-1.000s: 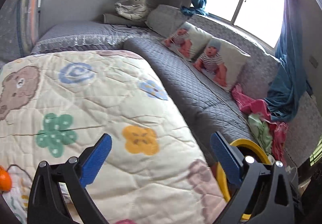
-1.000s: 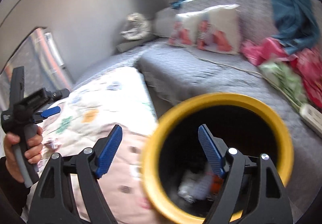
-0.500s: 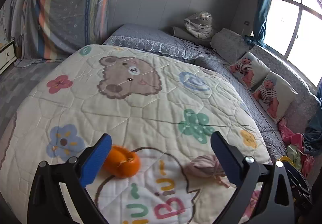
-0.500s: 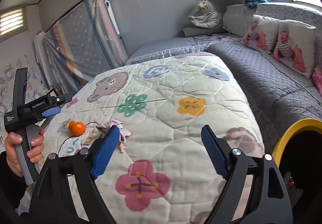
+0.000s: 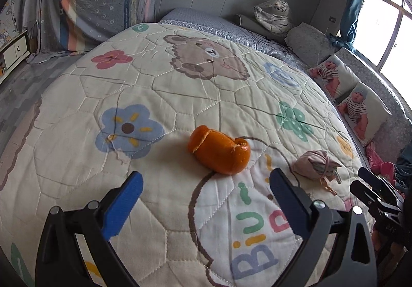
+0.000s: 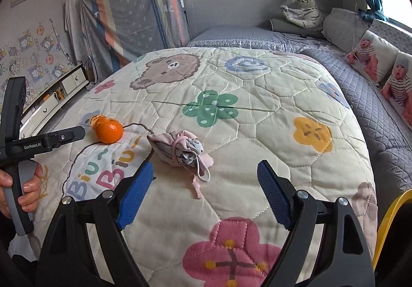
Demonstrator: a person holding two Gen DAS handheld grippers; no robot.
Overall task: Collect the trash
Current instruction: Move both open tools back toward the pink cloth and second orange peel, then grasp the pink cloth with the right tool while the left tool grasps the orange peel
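An orange peel (image 5: 220, 151) lies on the cream quilt (image 5: 180, 81), just ahead of my open, empty left gripper (image 5: 206, 196). It also shows in the right wrist view (image 6: 108, 128), at the left. A crumpled pink face mask (image 6: 180, 149) lies on the quilt just ahead of my open, empty right gripper (image 6: 206, 189); in the left wrist view the mask (image 5: 315, 164) is to the right of the peel. The yellow rim of a bin (image 6: 394, 220) shows at the right edge, beside the bed.
A grey quilted couch (image 6: 373, 106) with baby-print pillows (image 6: 381, 65) runs along the right of the bed. A plush tiger (image 6: 303, 10) sits at the far end. A striped sheet (image 6: 128, 16) hangs at the back left, near a low white cabinet (image 6: 64, 88).
Both grippers have swung left from the yellow bin to over the quilt. The left has closed in on the orange peel, the right on the face mask. Both stayed open.
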